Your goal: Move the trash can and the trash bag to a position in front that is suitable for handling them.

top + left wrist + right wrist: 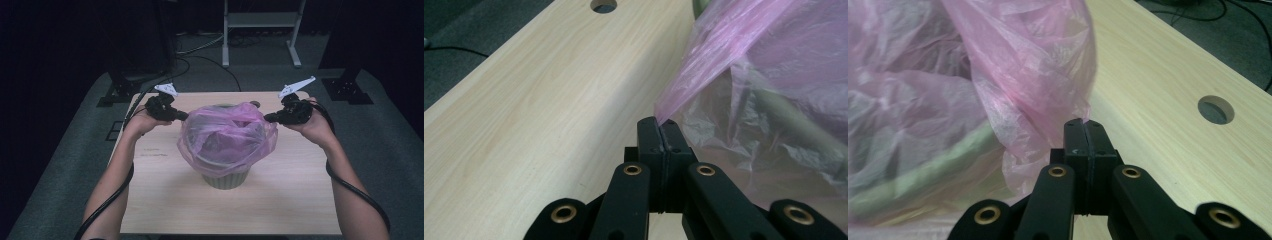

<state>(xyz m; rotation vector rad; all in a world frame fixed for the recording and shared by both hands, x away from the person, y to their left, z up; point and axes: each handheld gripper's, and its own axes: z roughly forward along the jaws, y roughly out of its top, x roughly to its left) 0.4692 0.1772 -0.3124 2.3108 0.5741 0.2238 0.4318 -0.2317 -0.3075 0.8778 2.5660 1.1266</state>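
Bag: a thin pink plastic bag (227,137) is draped over a pale green bin (226,180) at the middle of the worktop (165,200); its mouth is spread over the rim and its skirt hangs down the outside on the near side.
Bin: it stands upright, and its lower wall is seen below the film in the high view.
Left gripper: the left gripper (659,127) is seen with its jaws pressed fully together, a pinch of the bag's edge trapped at the very tips, on the bin's left side.
Right gripper: the right gripper (1084,125) is likewise closed tight on a fold of film at the bin's right side.
Step in hand: judged to be the seating of the liner, with both edges drawn outward and down over the rim.
How it is done well: the two edges should be pulled evenly, so that the bin is not tipped or dragged sideways; tension should be kept low, since film this thin is likely to tear at the pinch points.
Risk: a lopsided pull may lift the opposite edge off the rim.
Worktop: a round hole (1215,110) is cut in the board, apart from the bin.
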